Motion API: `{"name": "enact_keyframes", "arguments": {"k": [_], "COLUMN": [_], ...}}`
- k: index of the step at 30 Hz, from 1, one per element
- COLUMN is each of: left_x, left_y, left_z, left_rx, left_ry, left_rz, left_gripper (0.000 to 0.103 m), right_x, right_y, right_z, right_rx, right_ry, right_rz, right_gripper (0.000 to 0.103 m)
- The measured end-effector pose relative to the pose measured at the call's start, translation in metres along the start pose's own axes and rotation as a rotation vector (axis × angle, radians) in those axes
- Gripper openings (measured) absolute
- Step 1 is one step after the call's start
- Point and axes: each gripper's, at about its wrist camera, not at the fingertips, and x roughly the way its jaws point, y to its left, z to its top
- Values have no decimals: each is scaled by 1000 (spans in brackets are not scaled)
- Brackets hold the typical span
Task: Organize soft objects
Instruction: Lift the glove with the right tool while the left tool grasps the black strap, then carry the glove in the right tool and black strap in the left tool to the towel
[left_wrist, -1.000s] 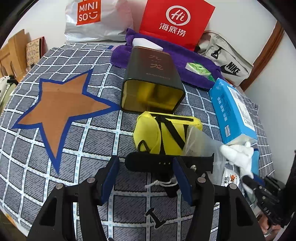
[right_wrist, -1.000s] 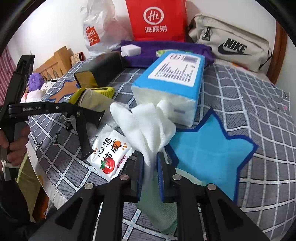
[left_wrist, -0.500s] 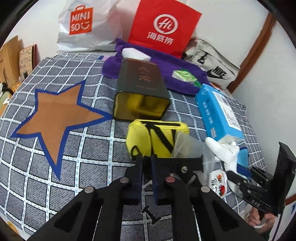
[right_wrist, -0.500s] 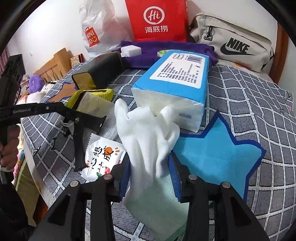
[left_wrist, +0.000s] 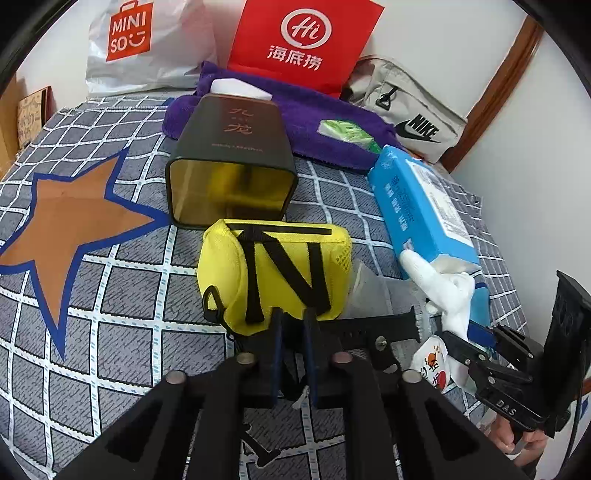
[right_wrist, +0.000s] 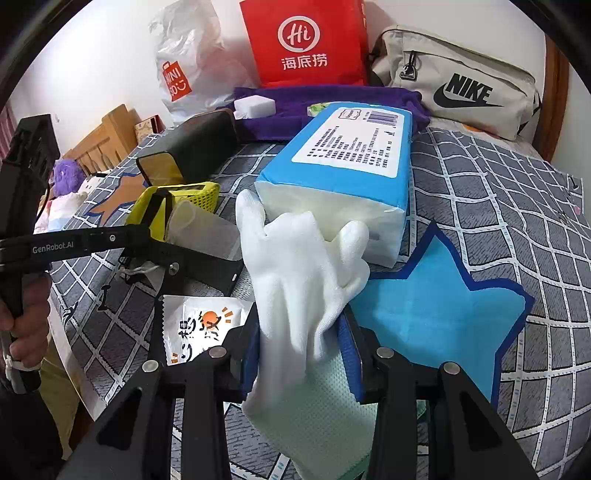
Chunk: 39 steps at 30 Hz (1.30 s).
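Clearly we risk dropping the white glove (right_wrist: 295, 273): it hangs between the right gripper (right_wrist: 301, 354), whose jaws are closing, just in front of the blue tissue pack (right_wrist: 343, 155); a loose pinch lets it slip. Our left gripper (left_wrist: 293, 350) sits clamped shut beside that pack, near the yellow pouch (left_wrist: 273, 269); we cannot tell what it pinches.

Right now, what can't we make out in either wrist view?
- Left wrist: what the left claw is shut on; its black frame hides it.
- Right wrist: the white glove cuff, behind the closing right claw.
- Right wrist: the snack packet, partly covered.
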Motion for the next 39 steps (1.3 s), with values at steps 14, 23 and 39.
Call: {"name": "enact_keyframes", "arguments": {"k": [14,23,39], "left_x": [-52,-83,-38], "left_y": [4,-2,-14], "left_z": [9,21,5], "left_rx": [-35,-27,153], "left_ry": [-123,-186,-45], "left_rz": [-75,-45,108], "left_gripper": [4,4,28], "right_x": [-37,-67,-51], "right_y": [5,9,9], "right_z": [7,28,25], "right_rx": [-18,-12,-35], "right_ry": [-63,-120,-63], "right_rz": [-4,-3,-23], "right_gripper": [12,12,12]}}
